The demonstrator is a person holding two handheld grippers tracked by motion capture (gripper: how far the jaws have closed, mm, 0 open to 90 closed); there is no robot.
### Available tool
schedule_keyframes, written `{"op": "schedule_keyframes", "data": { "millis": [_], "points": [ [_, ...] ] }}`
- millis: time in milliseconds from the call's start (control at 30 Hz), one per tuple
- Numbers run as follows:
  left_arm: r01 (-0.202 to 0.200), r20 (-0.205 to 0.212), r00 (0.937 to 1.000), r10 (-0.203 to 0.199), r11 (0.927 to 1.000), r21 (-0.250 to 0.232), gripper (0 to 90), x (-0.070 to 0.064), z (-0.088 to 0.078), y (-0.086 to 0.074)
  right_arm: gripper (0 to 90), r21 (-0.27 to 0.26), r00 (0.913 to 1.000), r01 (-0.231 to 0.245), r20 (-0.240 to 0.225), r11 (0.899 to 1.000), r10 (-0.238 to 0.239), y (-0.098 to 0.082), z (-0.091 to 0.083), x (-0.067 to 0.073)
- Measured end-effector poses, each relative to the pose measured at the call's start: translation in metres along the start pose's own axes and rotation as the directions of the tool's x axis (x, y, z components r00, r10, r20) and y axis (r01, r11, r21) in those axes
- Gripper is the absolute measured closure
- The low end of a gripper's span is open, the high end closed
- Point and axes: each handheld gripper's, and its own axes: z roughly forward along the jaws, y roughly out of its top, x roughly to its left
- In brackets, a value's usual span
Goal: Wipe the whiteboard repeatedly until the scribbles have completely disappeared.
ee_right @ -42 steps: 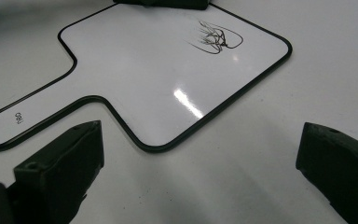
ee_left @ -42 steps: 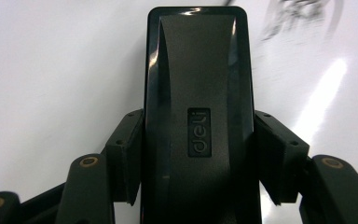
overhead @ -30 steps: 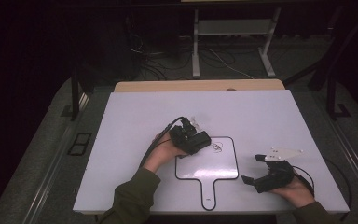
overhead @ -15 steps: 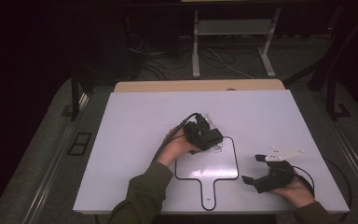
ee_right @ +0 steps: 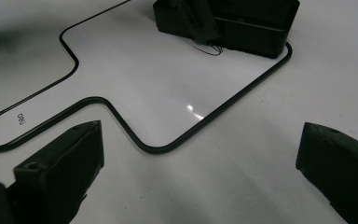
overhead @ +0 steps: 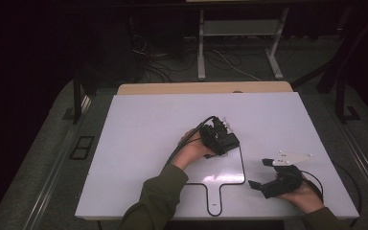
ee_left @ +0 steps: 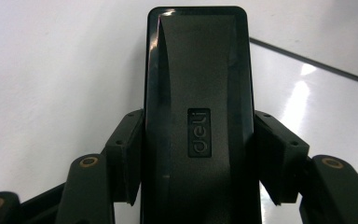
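A black block-shaped eraser marked "deli" [ee_left: 198, 116] sits clamped between the jaws of my left gripper [ee_left: 199, 156]. In the high view the left gripper [overhead: 223, 139] holds it low over the far right corner of a small white paddle-shaped board with a black rim [overhead: 220, 167]. My right gripper [overhead: 259, 172] rests open near the table's front right, just right of the board, with nothing between its jaws. In the right gripper view the right gripper [ee_right: 200, 140] points across the board [ee_right: 135, 70] toward the eraser [ee_right: 256, 23].
The board lies on a large white tabletop [overhead: 139, 143] with a wooden strip [overhead: 201, 88] along its far edge. A grey three-cornered plate [overhead: 292, 158] tops the right gripper. Cables and metal stand legs [overhead: 201, 52] are on the dark floor behind.
My left gripper has carried the eraser to the right and farther away, from the board's left part to its far right corner. The right gripper has stayed put.
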Motion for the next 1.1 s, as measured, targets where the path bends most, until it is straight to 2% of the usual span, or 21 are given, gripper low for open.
{"op": "schedule_keyframes", "data": {
  "millis": [233, 333, 433, 633, 833, 900, 933, 967, 1033, 1100],
  "points": [
    [-0.026, 0.024, 0.9994, 0.027, 0.9996, -0.004, 39.0, -0.015, 0.002, 0.005, 0.0, 0.001, 1.0000, 0.000, -0.001, 1.000, 0.000, 0.000, 0.000, 0.000],
    [-0.027, 0.032, 0.9991, 0.027, 0.9996, -0.005, 39.0, -0.015, 0.003, 0.005, 0.0, 0.001, 1.0000, 0.000, 0.000, 1.000, 0.000, 0.000, 0.000, 0.000],
    [-0.027, 0.042, 0.9987, 0.028, 0.9996, -0.006, 38.9, -0.012, 0.002, 0.005, 0.0, -0.001, 1.0000, 0.001, 0.000, 1.000, -0.001, 0.000, 0.000, 0.000],
    [0.000, 0.014, 0.9999, 0.000, 1.0000, -0.006, 39.0, -0.001, 0.002, 0.004, 0.0, -0.003, 1.0000, -0.003, 0.002, 1.000, 0.003, 0.000, -0.001, 0.000],
    [0.027, -0.032, 0.9991, -0.027, 0.9995, 0.013, 39.0, 0.015, 0.001, 0.001, 0.0, -0.003, 1.0000, -0.003, 0.002, 1.000, 0.003, 0.000, -0.001, -0.001],
    [0.030, -0.032, 0.9991, -0.029, 0.9990, 0.032, 39.0, 0.022, -0.001, 0.000, 0.0, -0.002, 1.0000, -0.003, 0.003, 1.000, 0.003, 0.000, -0.001, 0.000],
    [0.042, -0.038, 0.9984, -0.041, 0.9990, 0.015, 39.0, 0.023, 0.000, -0.001, 0.0, -0.003, 1.0000, -0.003, 0.003, 1.000, 0.003, 0.000, -0.001, -0.001],
    [0.039, -0.031, 0.9988, -0.039, 0.9989, 0.026, 39.0, 0.025, -0.001, -0.001, 0.0, -0.003, 1.0000, -0.003, 0.002, 1.000, 0.003, 0.000, -0.001, -0.001],
    [0.039, -0.040, 0.9985, -0.038, 0.9990, 0.021, 39.0, 0.023, -0.001, -0.001, 0.0, -0.003, 1.0000, -0.003, 0.001, 1.000, 0.003, 0.000, -0.001, -0.001],
    [0.022, -0.042, 0.9989, -0.021, 0.9992, 0.032, 39.0, 0.020, -0.001, 0.001, 0.0, -0.002, 1.0000, -0.003, 0.000, 1.000, 0.003, 0.000, -0.001, -0.001]
  ]
}}
